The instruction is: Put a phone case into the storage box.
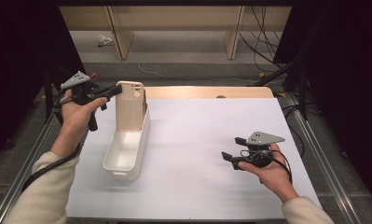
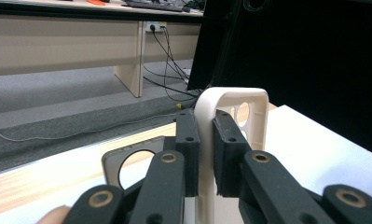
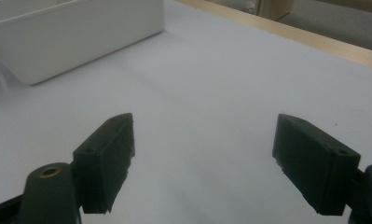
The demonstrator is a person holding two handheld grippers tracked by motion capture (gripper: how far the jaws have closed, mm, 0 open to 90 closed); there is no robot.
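Note:
A cream phone case (image 1: 130,109) stands upright at the far end of a long white bin (image 1: 111,163). My left gripper (image 1: 116,90) reaches in from the left and is shut on the case's upper edge. In the left gripper view the two black pads (image 2: 187,140) pinch the case's rim (image 2: 207,107), with its camera cut-outs just beyond. A second, greyish case (image 2: 110,163) with a round hole lies behind the jaws. My right gripper (image 1: 233,148) rests low over the white table at the right, open, with nothing between its jaws (image 3: 202,158).
The white bin (image 3: 81,32) lies lengthwise left of the table's centre. A wooden strip (image 1: 207,92) borders the table's far edge. Metal rails run along both sides, and cables trail on the floor beyond.

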